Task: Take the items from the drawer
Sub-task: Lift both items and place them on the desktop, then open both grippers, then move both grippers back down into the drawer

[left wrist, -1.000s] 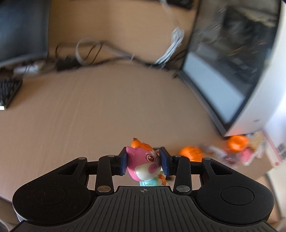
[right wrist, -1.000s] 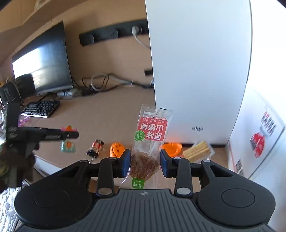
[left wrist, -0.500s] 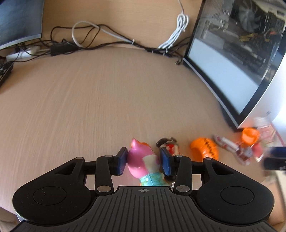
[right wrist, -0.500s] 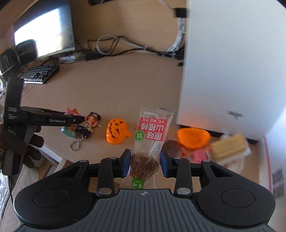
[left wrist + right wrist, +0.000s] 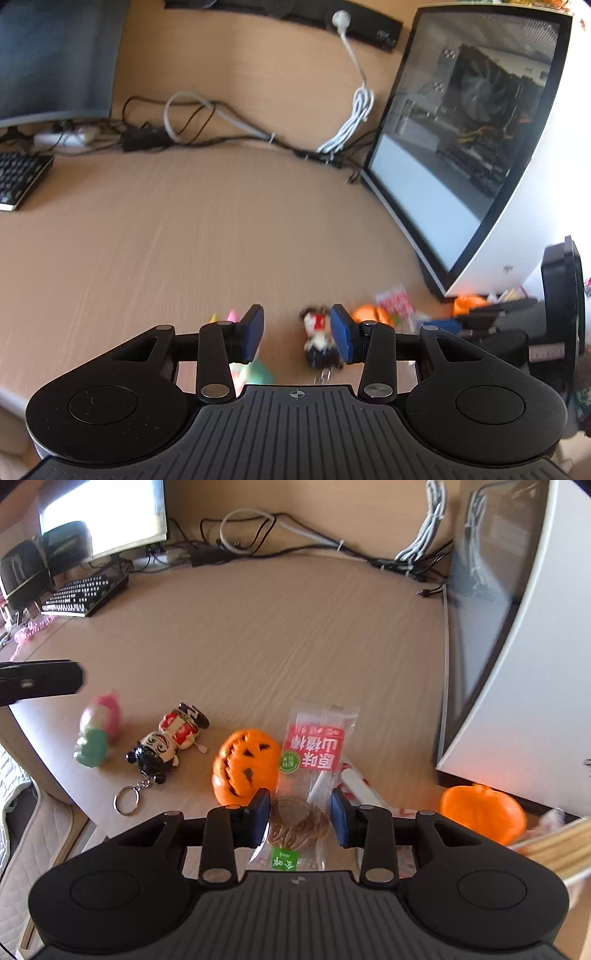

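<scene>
My left gripper [image 5: 297, 338] is open and empty above the front of the wooden desk [image 5: 184, 229]. The pink and green toy [image 5: 258, 373] lies on the desk just behind its left finger, and is plainer in the right wrist view [image 5: 98, 727]. A keychain doll [image 5: 317, 338] lies past the fingers, beside the toy [image 5: 166, 742]. My right gripper [image 5: 299, 821] is shut on the lower end of a clear snack packet [image 5: 314, 746] with a red label. The packet reaches forward next to an orange pumpkin [image 5: 245, 768].
A white computer case [image 5: 535, 664] with a glass side stands at the right, with a second orange pumpkin [image 5: 482, 812] and a wafer packet [image 5: 554, 845] at its foot. A keyboard [image 5: 85, 594], a monitor [image 5: 103, 517] and cables [image 5: 221, 133] line the back. The desk's front edge [image 5: 55, 775] is close by.
My left gripper opened, let the pink toy go onto the desk beside the keychain doll, and lifted back. My right gripper brought the snack packet lower and closer to the pumpkin.
</scene>
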